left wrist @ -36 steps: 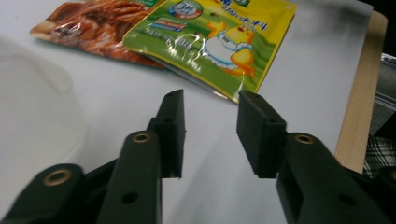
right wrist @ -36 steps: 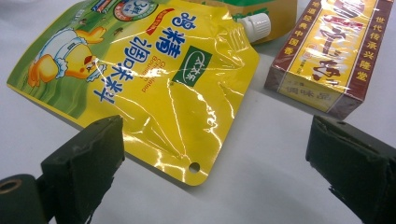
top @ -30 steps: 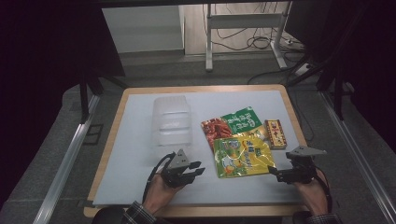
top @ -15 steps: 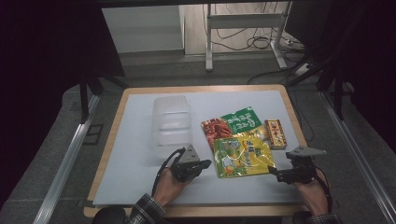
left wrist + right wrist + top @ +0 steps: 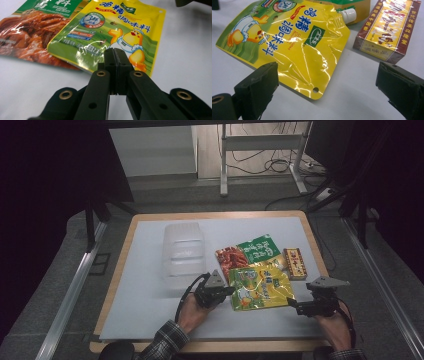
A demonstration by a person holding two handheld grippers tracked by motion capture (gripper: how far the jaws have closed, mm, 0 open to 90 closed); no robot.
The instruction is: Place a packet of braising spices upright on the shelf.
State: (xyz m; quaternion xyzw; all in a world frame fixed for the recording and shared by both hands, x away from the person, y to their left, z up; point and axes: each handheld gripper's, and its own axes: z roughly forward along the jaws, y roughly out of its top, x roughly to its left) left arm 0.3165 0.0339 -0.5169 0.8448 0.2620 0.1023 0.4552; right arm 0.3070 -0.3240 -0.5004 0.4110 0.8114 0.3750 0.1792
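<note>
A yellow seasoning pouch point(image 5: 260, 287) with a cartoon chick lies flat on the white table top point(image 5: 145, 310). My left gripper point(image 5: 231, 290) is at the pouch's left edge. In the left gripper view its jaws are pressed together, tips point(image 5: 115, 53) over the near edge of the yellow pouch point(image 5: 125, 30), and I see nothing pinched between the pads. My right gripper point(image 5: 291, 305) rests low at the pouch's right corner. Its jaws stand wide apart point(image 5: 327, 68), with the punched corner of the yellow pouch point(image 5: 294, 42) just ahead of them and untouched.
A red-and-green food pouch point(image 5: 247, 252) lies partly under the yellow one. A small yellow and brown box point(image 5: 295, 262) sits to the right. A white screw cap point(image 5: 348, 13) pokes out from behind the pouch. A clear plastic container point(image 5: 182, 252) stands at the table's middle left.
My left gripper has slid right to the yellow pouch's edge. The right gripper has stayed where it was.
</note>
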